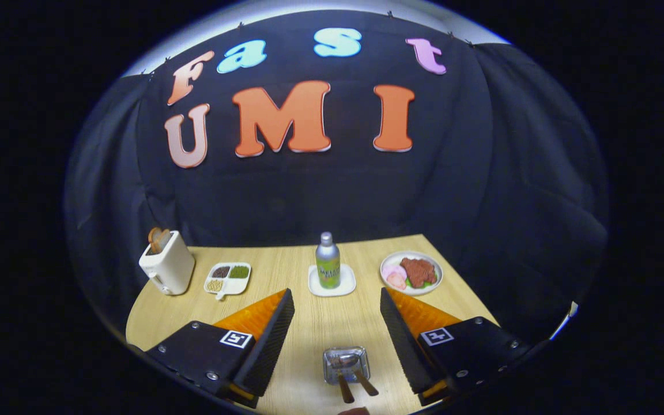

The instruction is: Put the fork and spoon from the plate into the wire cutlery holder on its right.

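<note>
Gripper (336,325): fingers spread wide, holding nothing, raised over the near part of the table.
Tray (346,365): small, shiny, square, lying on the table low between the fingers, touching neither.
Fork and spoon (351,377): two utensils with brown handles, heads resting in the tray, handles sticking out over its near rim; too small to tell which is which.
Table (314,323): light wood grain, ending at the black cloth wall.
Bottle (328,260): silver and green, upright on a white square coaster (332,286), beyond the fingertips and roughly centred between them.
Plate (411,272): round, white, with brown and pink food, right of the bottle, near the table's far right corner.
Dish (227,279): white, divided, with dark, green and pale fillings, left of the bottle.
Toaster (167,268): white, a brown slice poking out on top, at the far left, just beside the dish.
</note>
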